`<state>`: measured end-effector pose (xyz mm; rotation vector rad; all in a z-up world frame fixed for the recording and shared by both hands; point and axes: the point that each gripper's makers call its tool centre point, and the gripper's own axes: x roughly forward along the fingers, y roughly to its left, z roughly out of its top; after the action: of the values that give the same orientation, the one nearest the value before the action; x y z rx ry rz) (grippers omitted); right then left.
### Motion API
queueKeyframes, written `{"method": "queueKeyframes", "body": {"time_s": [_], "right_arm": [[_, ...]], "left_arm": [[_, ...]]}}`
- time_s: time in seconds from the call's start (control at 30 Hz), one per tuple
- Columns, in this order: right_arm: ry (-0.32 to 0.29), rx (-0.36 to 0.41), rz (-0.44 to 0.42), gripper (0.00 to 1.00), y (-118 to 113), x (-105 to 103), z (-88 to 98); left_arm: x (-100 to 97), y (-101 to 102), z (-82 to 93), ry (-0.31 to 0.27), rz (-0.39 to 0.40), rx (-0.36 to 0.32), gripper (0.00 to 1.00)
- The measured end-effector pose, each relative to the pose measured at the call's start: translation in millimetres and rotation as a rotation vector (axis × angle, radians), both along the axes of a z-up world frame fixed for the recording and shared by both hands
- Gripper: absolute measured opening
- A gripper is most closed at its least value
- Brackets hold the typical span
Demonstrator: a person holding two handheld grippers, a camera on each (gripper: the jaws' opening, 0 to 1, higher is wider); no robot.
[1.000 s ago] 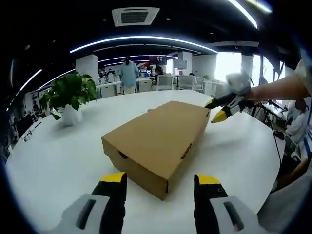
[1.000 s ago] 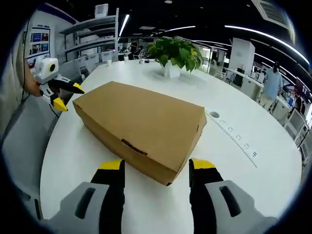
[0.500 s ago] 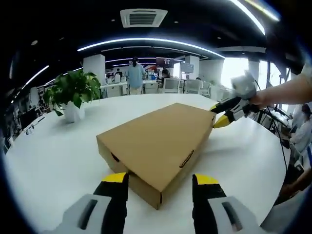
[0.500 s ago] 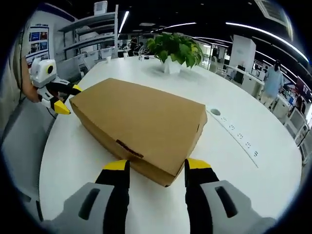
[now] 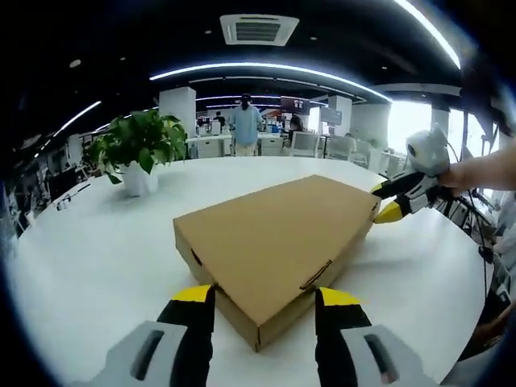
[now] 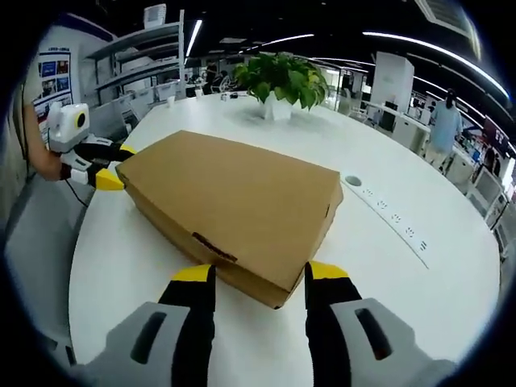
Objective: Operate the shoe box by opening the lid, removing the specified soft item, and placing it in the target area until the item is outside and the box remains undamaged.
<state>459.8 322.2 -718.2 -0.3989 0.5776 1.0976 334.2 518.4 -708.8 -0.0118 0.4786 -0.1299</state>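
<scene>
Plain brown cardboard shoe box [image 5: 278, 242], lid closed, lies flat on the round white desk [image 5: 89, 250], roughly mid-desk.

Left gripper [image 5: 264, 300], seen in its own view: yellow-tipped black jaws spread apart, straddling the near corner of the box. Nothing held. In the right gripper view the same tool [image 6: 113, 165] sits at the box's far corner, jaws parted at that corner; contact cannot be told.

Right gripper [image 6: 260, 278]: jaws likewise open, one either side of the box's near corner, nothing gripped. In the left gripper view it [image 5: 385, 199] shows at the box's far corner, held by a bare forearm [image 5: 484, 171].

Potted green leafy plant in a white pot [image 5: 137, 149] stands on the desk well beyond the box. Row of sockets set into the desk top [image 6: 387, 222] beside the box in the right gripper view.
</scene>
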Motion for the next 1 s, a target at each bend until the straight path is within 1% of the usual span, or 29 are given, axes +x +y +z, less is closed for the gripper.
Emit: {"method": "queueKeyframes", "body": {"time_s": [0.4, 0.47, 0.53, 0.63, 0.7, 1.0], "right_arm": [[0.008, -0.014, -0.039, 0.40, 0, -7, 0.0], [0.011, -0.016, -0.044, 0.40, 0, -8, -0.1], [0.013, -0.019, -0.049, 0.40, 0, -11, 0.1], [0.017, -0.023, -0.058, 0.40, 1, -15, 0.2], [0.018, -0.024, -0.065, 0.40, 2, -19, 0.4], [0.026, -0.034, -0.101, 0.39, 5, -33, 0.4]], "left_arm": [[-2.3, 3, -0.3, 0.008, -0.018, 0.013, 0.49], [-3.3, 4, -0.6, 0.013, -0.027, 0.026, 0.49], [-5.3, 5, -1.1, 0.017, -0.038, 0.047, 0.49], [-7.1, 6, -1.2, 0.019, -0.042, 0.049, 0.49], [-8.8, 7, -1.7, 0.022, -0.051, 0.064, 0.49], [-15.8, 16, -1.8, 0.042, -0.061, 0.062, 0.47]]}}
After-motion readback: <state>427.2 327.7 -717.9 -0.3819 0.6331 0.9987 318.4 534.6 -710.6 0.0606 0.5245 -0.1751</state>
